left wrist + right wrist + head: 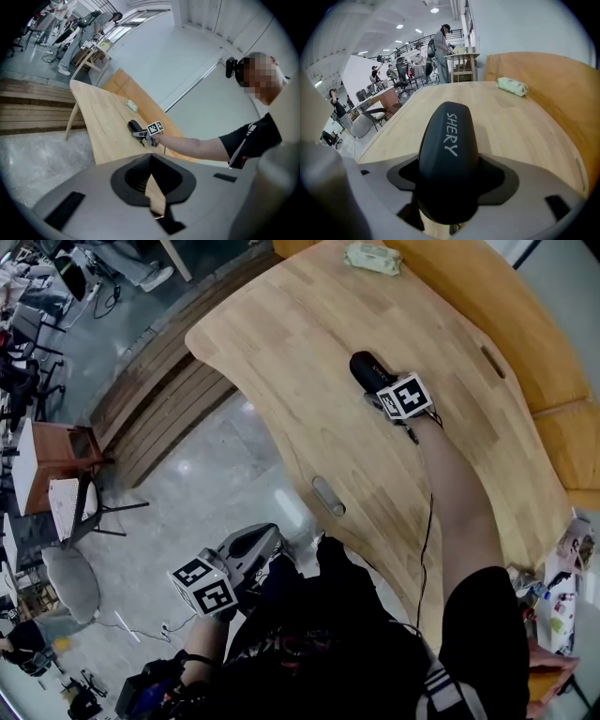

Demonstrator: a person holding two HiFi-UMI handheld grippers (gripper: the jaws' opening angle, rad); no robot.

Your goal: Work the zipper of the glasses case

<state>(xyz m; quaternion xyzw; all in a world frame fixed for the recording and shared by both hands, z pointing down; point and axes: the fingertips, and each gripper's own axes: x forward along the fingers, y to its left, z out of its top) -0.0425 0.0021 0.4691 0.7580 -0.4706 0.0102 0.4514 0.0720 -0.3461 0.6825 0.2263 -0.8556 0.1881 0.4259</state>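
Two tongs inspected. Left tongs [266, 538] are fully closed and empty, held off the worktop [300, 343] edge above the floor. Right tongs [378, 388] stand wide, straddling the near end of the glasses case [363, 367], which lies flat mid-worktop; we see no firm pinch yet. We judge the case a light, rigid, smooth shell (liable to skate on bare wood), so we recommend clamping across its body and taking the zipper pull, not visible in any view, separately.
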